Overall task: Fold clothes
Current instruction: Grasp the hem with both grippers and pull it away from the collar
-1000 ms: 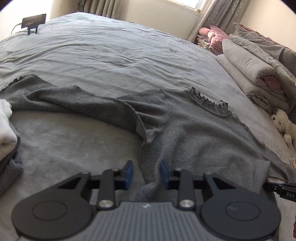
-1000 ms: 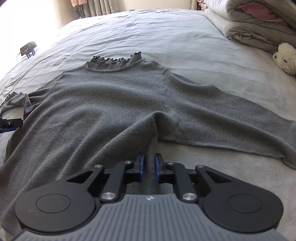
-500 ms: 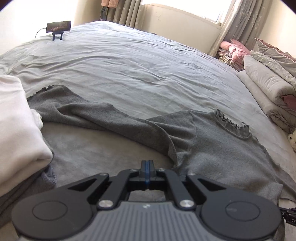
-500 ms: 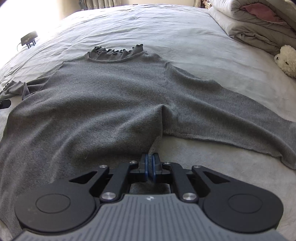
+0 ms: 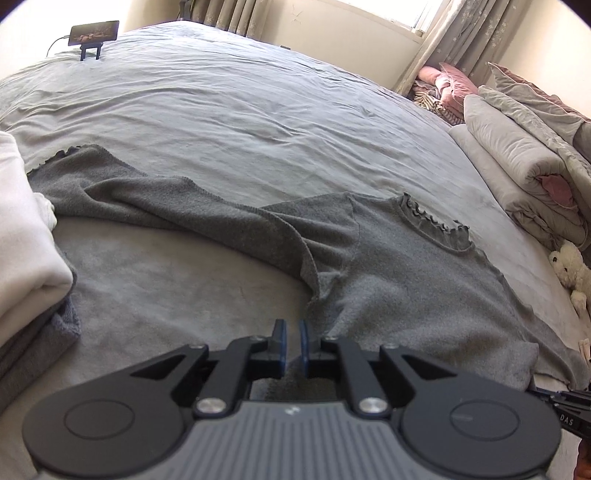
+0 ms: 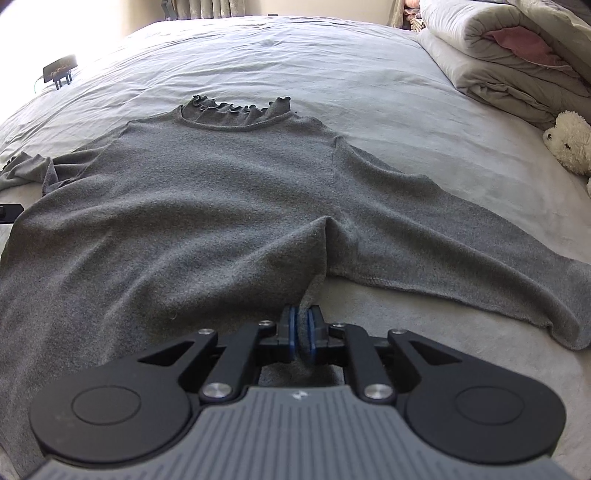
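**Both pinches on the sweater's lower edge**

Half a second ago the left hand-held gripper (image 5: 291,345) had its blue pads pressed flat together; now a narrow gap shows between them, with grey knit in the gap, so it appears to pinch the sweater's (image 6: 207,206) hem at the left corner, though the fabric between the pads is hard to make out. On the other side, the right hand-held gripper (image 6: 302,334) was closed on almost nothing visible and now clearly pinches a raised fold of the same hem, the cloth standing up in a ridge that runs from the pads toward the armpit.

Spread face up on the bed (image 5: 240,96), the sweater lies with its ruffled collar (image 6: 236,109) pointing away from the person. Its right sleeve (image 6: 461,236) stretches out flat to the side, well apart from the small white plush toy (image 6: 570,146) near the bed's edge. Seen from the left wrist view, the left sleeve (image 5: 155,206) runs out across the bed, its ruffled cuff ending near a folded white garment (image 5: 26,240) stacked on darker grey cloth. Rolled grey bedding (image 5: 517,166) sits along the far right side. A phone on a stand (image 5: 94,33) is at the far corner of the bed.
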Demonstrator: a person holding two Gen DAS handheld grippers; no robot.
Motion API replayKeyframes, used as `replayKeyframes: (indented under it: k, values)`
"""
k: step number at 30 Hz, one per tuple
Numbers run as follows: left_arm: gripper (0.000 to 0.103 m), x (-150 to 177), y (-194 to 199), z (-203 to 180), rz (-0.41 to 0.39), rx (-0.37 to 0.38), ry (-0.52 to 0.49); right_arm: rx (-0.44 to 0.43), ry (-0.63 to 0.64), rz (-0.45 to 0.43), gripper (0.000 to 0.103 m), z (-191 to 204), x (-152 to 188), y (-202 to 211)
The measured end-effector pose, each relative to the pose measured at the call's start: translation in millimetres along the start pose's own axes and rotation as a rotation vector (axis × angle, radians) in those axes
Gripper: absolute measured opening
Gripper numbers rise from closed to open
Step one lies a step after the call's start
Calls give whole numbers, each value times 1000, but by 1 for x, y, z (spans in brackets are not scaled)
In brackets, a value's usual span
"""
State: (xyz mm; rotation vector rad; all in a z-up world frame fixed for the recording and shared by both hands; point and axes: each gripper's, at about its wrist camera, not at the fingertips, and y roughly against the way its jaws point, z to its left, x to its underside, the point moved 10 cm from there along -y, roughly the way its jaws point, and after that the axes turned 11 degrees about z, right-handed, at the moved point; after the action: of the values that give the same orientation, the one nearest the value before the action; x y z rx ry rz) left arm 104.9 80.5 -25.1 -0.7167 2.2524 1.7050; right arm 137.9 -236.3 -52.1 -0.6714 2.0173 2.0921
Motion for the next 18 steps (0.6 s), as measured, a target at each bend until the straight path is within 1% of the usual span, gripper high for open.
replayKeyframes:
  k: [2, 8, 11, 15, 18]
  values:
    - [14, 1, 0, -1, 3, -1, -2, 0, 0, 0, 12, 0, -1, 0]
    - [17, 3, -2, 0, 19, 11, 10, 8, 11, -1, 13, 2, -1, -3]
    - [17, 6, -5, -3, 35, 25, 2, 9, 25, -2, 13, 4, 0, -3]
    - [16, 11, -11, -6, 52, 3, -24, 6, 33, 0, 9, 5, 2, -2]
    - [10, 13, -12, -6, 51, -21, -39, -9, 18, 10, 7, 4, 9, 2]
